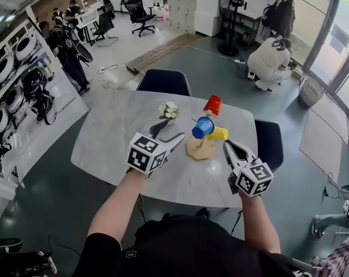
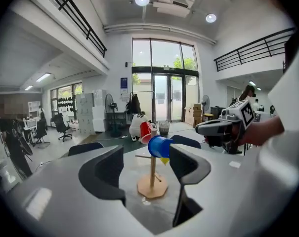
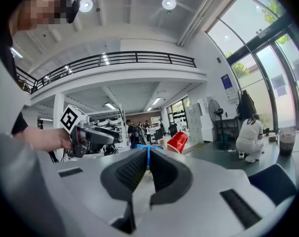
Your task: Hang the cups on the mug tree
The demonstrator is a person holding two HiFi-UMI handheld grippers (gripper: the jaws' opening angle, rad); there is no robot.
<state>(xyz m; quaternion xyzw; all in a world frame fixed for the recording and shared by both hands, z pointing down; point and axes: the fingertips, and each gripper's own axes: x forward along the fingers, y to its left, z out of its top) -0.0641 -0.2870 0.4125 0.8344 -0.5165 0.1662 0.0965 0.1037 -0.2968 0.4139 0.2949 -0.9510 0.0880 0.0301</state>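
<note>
Item: left hand-held gripper (image 1: 169, 133); held on a bare forearm that reaches forward from the lower left of the head view; marker cube toward the camera, jaws pointing up and to the right at the mug tree (image 1: 200, 148); jaws spread wide, nothing pinched; in the left gripper view the tree stands in the gap beyond them, apart from both pads.

Item: right hand-held gripper (image 1: 231, 149); held on the other forearm, which comes up from the lower right; marker cube toward the camera, jaws pointing up and to the left, tips near the right side of the tree's base; jaws pressed together, nothing between them; in the right gripper view only a thin strip of blue shows beyond the seam.

Item: mug tree; wooden post with pegs on a flat many-sided base; upright on the grey marbled table (image 1: 105, 137), right of centre, between the two grippers.

Item: blue cup (image 1: 202, 127); hung on a peg on the near side, lying sideways.

Item: yellow cup (image 1: 218, 134); hung on the tree's right side, just beside the blue cup, partly behind it.

Item: red cup (image 1: 212, 105); tilted at the far side of the tree, above the other two.

Item: small bunch of white flowers (image 1: 170, 111); on the table, left of the tree, just beyond the left jaws.

Item: dark chair (image 1: 164, 82); at the table's far edge.

Item: second dark chair (image 1: 269, 143); at the table's right edge.
</note>
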